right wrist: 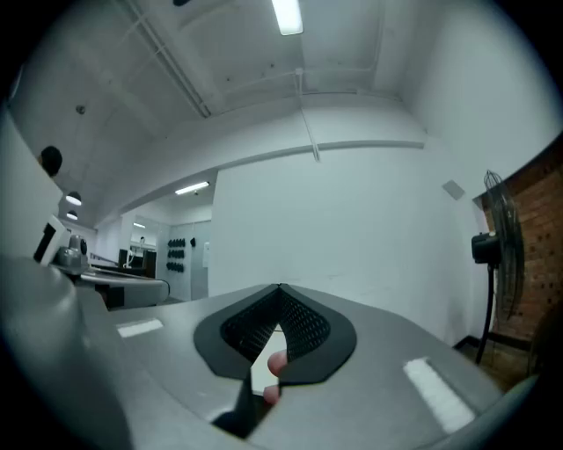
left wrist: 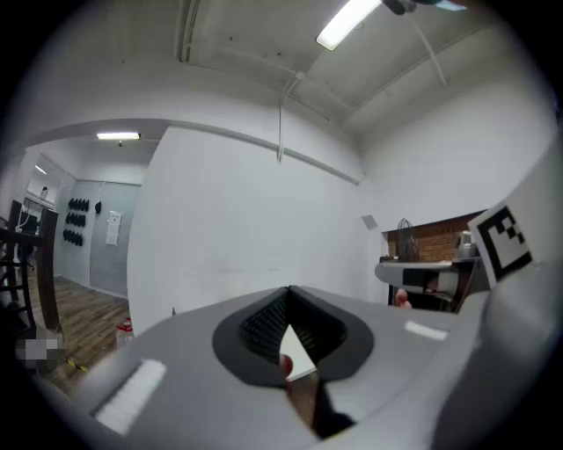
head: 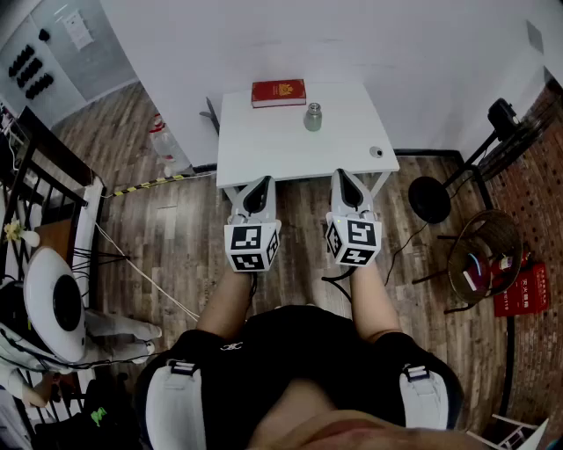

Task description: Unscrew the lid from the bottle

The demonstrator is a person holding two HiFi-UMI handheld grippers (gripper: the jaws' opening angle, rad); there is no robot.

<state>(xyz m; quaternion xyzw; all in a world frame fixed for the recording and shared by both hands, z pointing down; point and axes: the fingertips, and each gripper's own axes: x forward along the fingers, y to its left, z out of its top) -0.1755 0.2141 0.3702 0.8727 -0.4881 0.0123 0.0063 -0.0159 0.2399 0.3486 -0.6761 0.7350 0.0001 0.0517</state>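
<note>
Hanging level just short of the counter (head: 264, 154), the left gripper (head: 260, 184) and right gripper (head: 342, 175) are both squeezed shut on nothing. The bottle (head: 313, 119) stands upright near the far edge beside a red book (head: 278, 92), ahead between them, slightly nearer the right one.

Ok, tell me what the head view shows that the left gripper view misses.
Only the head view plainly shows the small clear glass bottle with a silver lid, untouched beside the red rectangular book on the white square table. Only the left gripper view shows the long ceiling light strip and the left tool's jaws closed, empty. Both show the white wall and wooden floor.
</note>
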